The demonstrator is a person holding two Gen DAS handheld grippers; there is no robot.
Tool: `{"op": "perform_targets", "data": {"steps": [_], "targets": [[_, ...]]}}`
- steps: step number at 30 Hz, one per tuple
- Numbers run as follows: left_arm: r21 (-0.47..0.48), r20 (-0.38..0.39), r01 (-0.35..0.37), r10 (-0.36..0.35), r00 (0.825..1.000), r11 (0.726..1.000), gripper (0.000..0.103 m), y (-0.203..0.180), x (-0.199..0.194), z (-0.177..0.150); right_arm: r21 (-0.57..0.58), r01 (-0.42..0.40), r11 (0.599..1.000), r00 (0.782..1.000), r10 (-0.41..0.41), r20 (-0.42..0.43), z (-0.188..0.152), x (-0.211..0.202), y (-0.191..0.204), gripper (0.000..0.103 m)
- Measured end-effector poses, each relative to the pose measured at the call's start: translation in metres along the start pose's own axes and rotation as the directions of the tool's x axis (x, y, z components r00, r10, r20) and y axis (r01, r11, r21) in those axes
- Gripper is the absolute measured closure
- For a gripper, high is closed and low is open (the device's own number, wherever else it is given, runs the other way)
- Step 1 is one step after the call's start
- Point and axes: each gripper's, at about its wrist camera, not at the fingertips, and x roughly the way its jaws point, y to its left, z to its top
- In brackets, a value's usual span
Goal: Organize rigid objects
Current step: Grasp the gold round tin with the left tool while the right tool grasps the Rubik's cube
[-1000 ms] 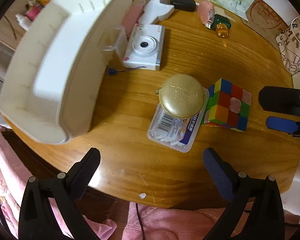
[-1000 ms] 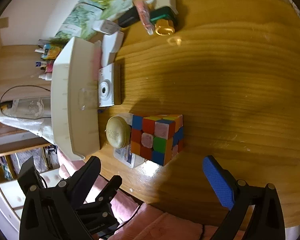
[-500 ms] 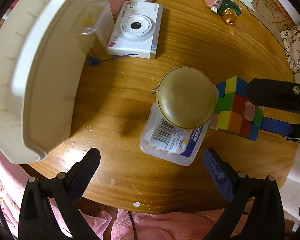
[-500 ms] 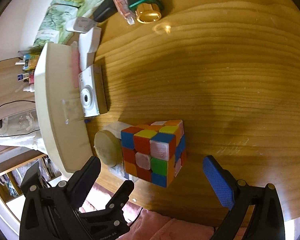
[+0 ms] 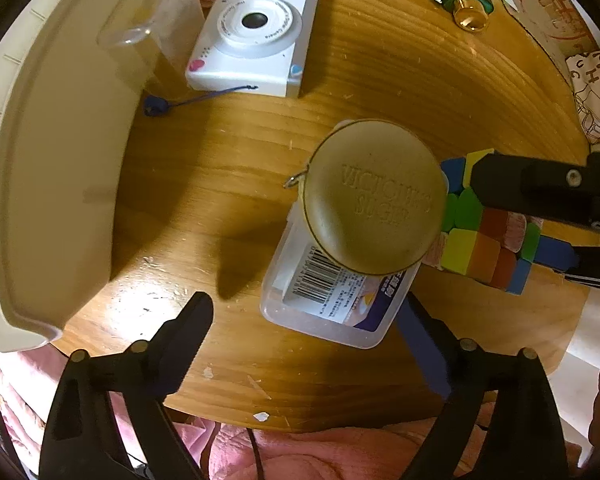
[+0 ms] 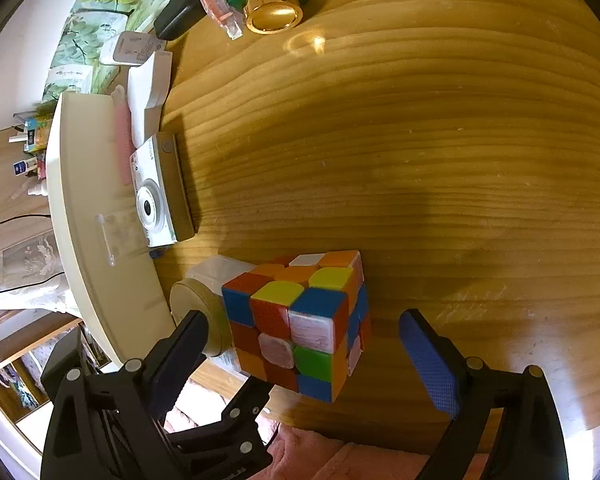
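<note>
Over the wooden table (image 5: 380,80), left wrist view: left gripper (image 5: 304,332) points down, jaws wide but closing, clear box (image 5: 332,300) with gold round case (image 5: 374,196) on top between them, pads not touching. White camera (image 5: 256,32) beside cream tray (image 5: 52,184).

Right wrist view: right gripper (image 6: 304,340) closing around puzzle cube (image 6: 300,320), untouched, just beside the case.
</note>
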Motion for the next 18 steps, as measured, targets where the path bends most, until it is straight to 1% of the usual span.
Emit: {"op": "perform_targets", "data": {"steps": [2, 3, 5, 8, 9, 11, 13, 15, 17, 18], "targets": [[-0.004, -0.009, 0.012, -0.012, 1.000, 1.000, 0.014, -0.001, 0.003, 0.001, 0.004, 0.006, 1.000, 1.000, -0.006, -0.011, 0.001, 0.003, 0.001, 0.011], [-0.012, 0.001, 0.008, -0.008, 1.000, 1.000, 0.016, 0.000, 0.004, 0.002, 0.005, 0.007, 1.000, 1.000, -0.007, -0.014, 0.001, 0.004, 0.001, 0.014], [-0.022, -0.010, 0.022, -0.022, 1.000, 1.000, 0.020, 0.000, 0.012, 0.002, 0.002, 0.013, 1.000, 1.000, -0.013, -0.022, 0.001, 0.006, 0.002, 0.020], [-0.014, -0.006, 0.014, -0.014, 1.000, 1.000, 0.025, -0.003, 0.015, 0.002, -0.001, 0.017, 1.000, 0.999, -0.017, -0.031, 0.001, 0.009, 0.001, 0.025], [-0.012, -0.004, 0.010, -0.010, 1.000, 1.000, 0.028, -0.005, 0.014, 0.003, -0.001, 0.018, 1.000, 0.999, -0.018, -0.034, 0.001, 0.010, 0.001, 0.029], [-0.010, 0.013, -0.008, 0.008, 1.000, 1.000, 0.036, -0.009, 0.012, 0.006, -0.002, 0.016, 1.000, 0.999, -0.016, -0.037, 0.000, 0.010, 0.003, 0.032], [-0.006, 0.017, -0.021, 0.021, 1.000, 1.000, 0.052, -0.012, 0.008, 0.007, -0.005, 0.016, 1.000, 0.999, -0.017, -0.036, 0.000, 0.010, 0.002, 0.032], [-0.016, 0.013, -0.023, 0.023, 1.000, 1.000, 0.056, -0.012, 0.008, 0.009, -0.003, 0.013, 1.000, 0.999, -0.013, -0.033, 0.000, 0.010, 0.000, 0.032], [-0.034, -0.001, -0.005, 0.005, 1.000, 0.999, 0.061, -0.009, 0.008, 0.012, -0.003, 0.008, 1.000, 0.999, -0.008, -0.031, 0.001, 0.009, -0.001, 0.033], [-0.043, -0.008, 0.007, -0.008, 1.000, 0.999, 0.068, -0.006, 0.004, 0.012, -0.005, 0.007, 1.000, 1.000, -0.007, -0.028, 0.001, 0.007, 0.001, 0.034]]}}
